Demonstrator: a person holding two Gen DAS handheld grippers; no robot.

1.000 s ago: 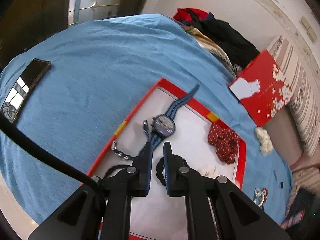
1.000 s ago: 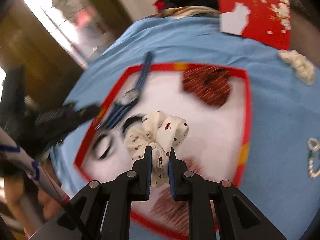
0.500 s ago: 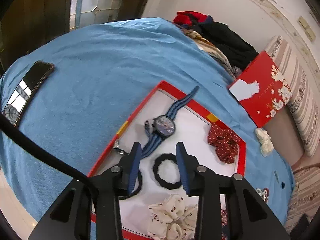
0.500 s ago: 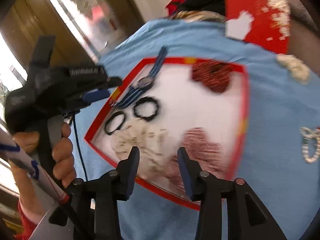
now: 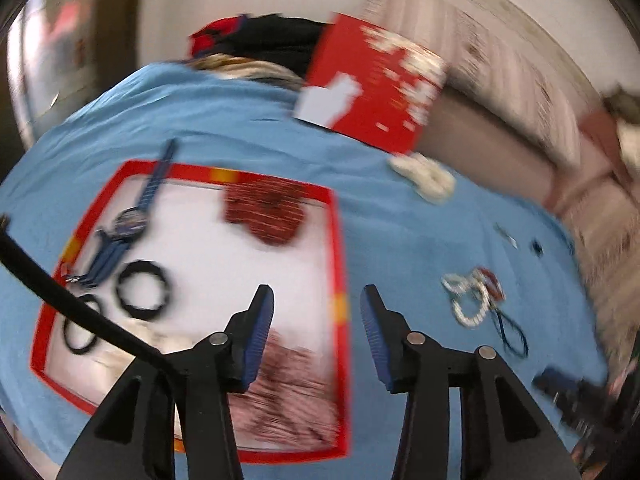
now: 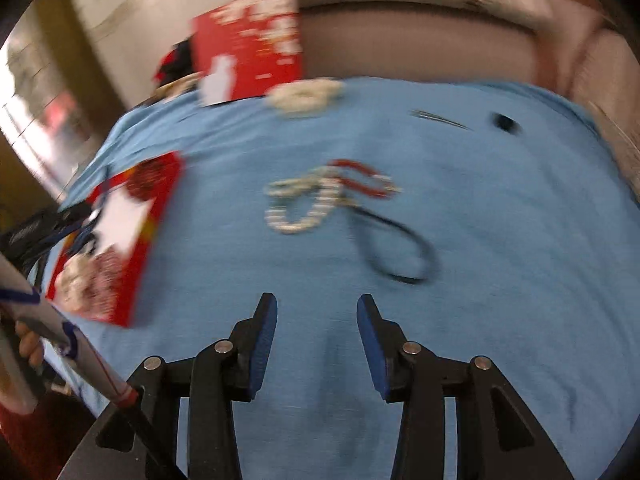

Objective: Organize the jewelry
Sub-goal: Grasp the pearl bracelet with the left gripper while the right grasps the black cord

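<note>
A red-rimmed white tray (image 5: 335, 240) lies on the blue cloth. It holds a blue watch (image 5: 128, 224), two black hair rings (image 5: 142, 290), a dark red scrunchie (image 5: 266, 212), a cream scrunchie and a pink one (image 5: 288, 392). My left gripper (image 5: 317, 336) is open and empty over the tray's right rim. My right gripper (image 6: 317, 332) is open and empty above bare cloth. Ahead of it lie pearl bracelets (image 6: 304, 204), a red bead bracelet (image 6: 360, 178) and a dark cord loop (image 6: 400, 248). The tray shows at its left (image 6: 156, 220). Both views are blurred.
A red gift box (image 5: 376, 84) leans at the back beside dark clothes (image 5: 264, 40). A cream scrunchie (image 6: 306, 96) lies on the cloth near it, with a hairpin (image 6: 440, 120) and a small black item (image 6: 506, 122). A sofa (image 6: 420, 40) runs behind.
Both grippers have opened wide and swung right, away from the tray's middle. The right one let go of the cream scrunchie into the tray and now faces the bracelets.
</note>
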